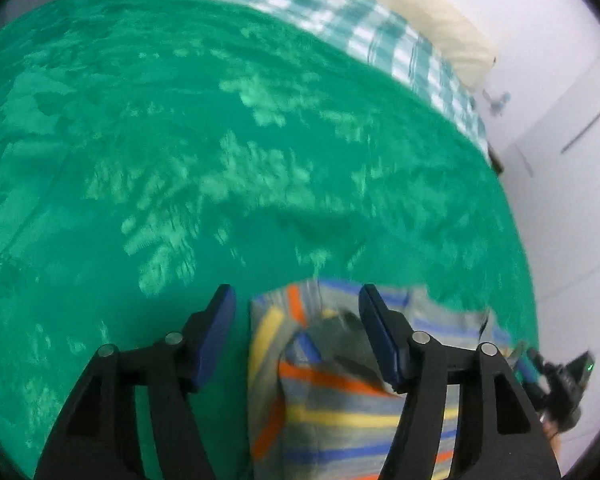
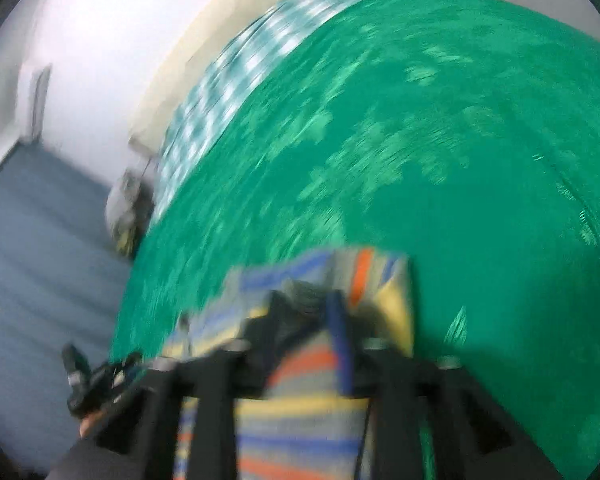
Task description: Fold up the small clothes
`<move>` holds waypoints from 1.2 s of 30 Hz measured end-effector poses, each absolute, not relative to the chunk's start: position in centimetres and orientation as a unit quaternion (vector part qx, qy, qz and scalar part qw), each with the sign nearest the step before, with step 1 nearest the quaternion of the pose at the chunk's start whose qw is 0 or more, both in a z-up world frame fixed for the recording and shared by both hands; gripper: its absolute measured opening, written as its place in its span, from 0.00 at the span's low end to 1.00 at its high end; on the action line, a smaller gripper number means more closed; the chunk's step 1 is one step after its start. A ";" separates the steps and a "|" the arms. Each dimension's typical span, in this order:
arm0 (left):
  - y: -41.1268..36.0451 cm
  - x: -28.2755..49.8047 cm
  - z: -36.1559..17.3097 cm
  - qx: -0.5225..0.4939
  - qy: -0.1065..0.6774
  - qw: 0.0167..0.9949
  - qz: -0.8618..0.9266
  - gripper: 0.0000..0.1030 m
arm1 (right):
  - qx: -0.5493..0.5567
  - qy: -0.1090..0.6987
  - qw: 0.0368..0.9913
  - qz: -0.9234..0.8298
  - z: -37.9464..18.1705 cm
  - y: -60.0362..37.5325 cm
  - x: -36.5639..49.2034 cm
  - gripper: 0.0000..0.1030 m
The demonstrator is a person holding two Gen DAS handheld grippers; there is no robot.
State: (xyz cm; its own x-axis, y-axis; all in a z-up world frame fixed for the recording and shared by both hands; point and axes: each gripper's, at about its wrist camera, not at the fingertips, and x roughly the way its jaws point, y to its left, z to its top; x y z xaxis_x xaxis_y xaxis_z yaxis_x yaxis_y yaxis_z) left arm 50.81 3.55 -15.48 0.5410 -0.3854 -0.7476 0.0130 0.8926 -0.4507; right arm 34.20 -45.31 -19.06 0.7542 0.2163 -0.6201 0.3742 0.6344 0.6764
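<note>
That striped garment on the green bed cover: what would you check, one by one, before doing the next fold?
1. Left gripper let go: ok, jaws stand apart, nothing pinched.
2. Right gripper let go: cannot tell, the view is blurred; cloth lies between its fingers.
3. Striped garment resting on the green cover: ok.
4. Garment folded over on itself: ok, layers overlap.
5. Edges lined up squarely: cannot tell, the grippers hide much of it.
6. Bare cover beyond the garment: ok.
</note>
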 end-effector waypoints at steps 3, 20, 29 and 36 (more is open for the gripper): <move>4.8 49.1 -14.6 -0.192 0.448 0.864 -0.131 0.70 | 0.407 0.326 0.850 -0.071 -17.4 -45.7 33.5 0.45; 6.4 31.2 -15.8 -0.010 0.481 0.869 -0.115 0.74 | 0.104 0.488 0.867 -0.014 -17.2 -35.3 20.3 0.45; 2.6 24.0 -8.5 0.053 0.402 0.907 -0.116 0.90 | 0.114 0.438 0.891 0.005 -15.5 -29.6 13.2 0.61; 0.9 21.0 -7.0 0.081 0.373 0.919 -0.100 0.91 | 0.118 0.431 0.894 0.008 -15.4 -26.9 9.2 0.61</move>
